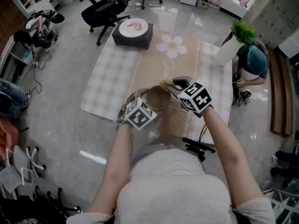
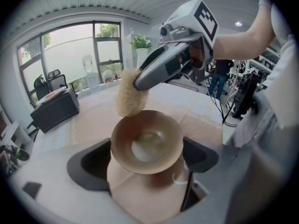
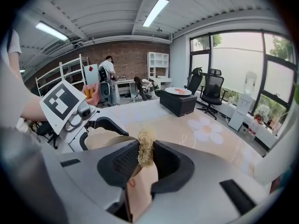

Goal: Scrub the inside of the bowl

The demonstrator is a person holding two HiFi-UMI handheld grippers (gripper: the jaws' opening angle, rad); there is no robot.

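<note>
From where I stand, the left gripper (image 2: 145,161) has its jaws closed against the sides of a brown bowl (image 2: 147,141). It holds the bowl above the daisy-print mat (image 1: 173,45), mouth tipped toward the person. The right gripper (image 3: 145,161) pinches a straw-coloured loofah scrubber (image 2: 131,97), which sits at the bowl's far rim, not yet down in the hollow. My worry is the push. The bowl looks smooth and is held only by its sides, so hard scrubbing could twist it out of the jaws. The loofah, caught by a thin edge, could also drag free.
</note>
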